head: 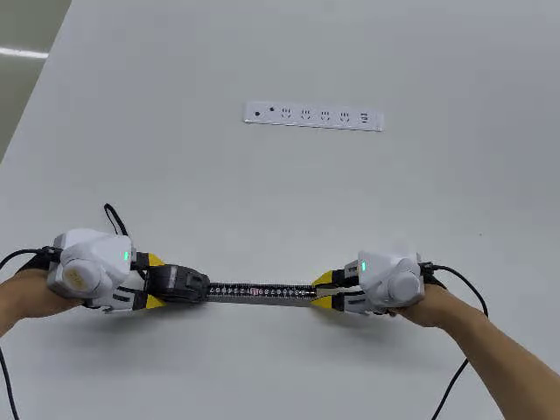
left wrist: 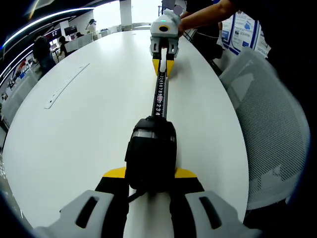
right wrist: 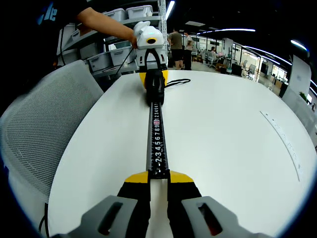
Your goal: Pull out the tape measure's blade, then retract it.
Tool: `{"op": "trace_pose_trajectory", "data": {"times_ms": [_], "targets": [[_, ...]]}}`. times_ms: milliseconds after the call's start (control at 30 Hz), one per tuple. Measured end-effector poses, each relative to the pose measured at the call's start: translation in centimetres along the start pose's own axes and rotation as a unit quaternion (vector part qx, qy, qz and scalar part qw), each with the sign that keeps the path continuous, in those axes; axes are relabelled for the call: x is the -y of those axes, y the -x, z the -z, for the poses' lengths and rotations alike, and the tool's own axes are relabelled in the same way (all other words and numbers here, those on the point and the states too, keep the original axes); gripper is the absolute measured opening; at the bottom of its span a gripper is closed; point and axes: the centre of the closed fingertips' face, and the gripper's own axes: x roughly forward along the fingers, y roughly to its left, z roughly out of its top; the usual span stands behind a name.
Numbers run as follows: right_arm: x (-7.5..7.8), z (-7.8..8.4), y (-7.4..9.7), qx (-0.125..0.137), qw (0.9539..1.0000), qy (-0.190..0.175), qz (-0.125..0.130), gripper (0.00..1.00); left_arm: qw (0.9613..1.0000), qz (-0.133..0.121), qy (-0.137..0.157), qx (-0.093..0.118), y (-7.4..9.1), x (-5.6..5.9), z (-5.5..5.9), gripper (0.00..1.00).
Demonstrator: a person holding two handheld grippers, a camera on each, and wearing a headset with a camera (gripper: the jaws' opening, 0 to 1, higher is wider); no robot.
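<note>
The black tape measure case lies near the front edge of the white workbench. Its blade is drawn out flat along the tabletop, with the long axis running left to right across the person and the tip pointing toward the right hand. The left gripper has its yellow-tipped jaws closed against the two sides of the case. The right gripper has its jaws pinched nearly together on the blade's far end. The blade's printed numerals read clearly in both gripper views but are too small to make out in the head view. Both gripper views also take in a grey mesh chair beside the bench. The head view alone shows a white power strip well behind the tape. The blade's end hook is hidden between the right jaws, and the back of the case is covered by the left ones.
</note>
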Motion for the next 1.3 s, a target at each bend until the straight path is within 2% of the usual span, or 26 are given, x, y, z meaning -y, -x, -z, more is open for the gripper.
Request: {"op": "trace_pose_trajectory", "data": {"times_ms": [1300], "targets": [[0.1, 1.6, 1.5, -0.010, 0.9999, -0.005, 0.004, 0.09, 1.0000, 0.000, -0.001, -0.001, -0.1, 0.0, 0.1, 0.27]]}}
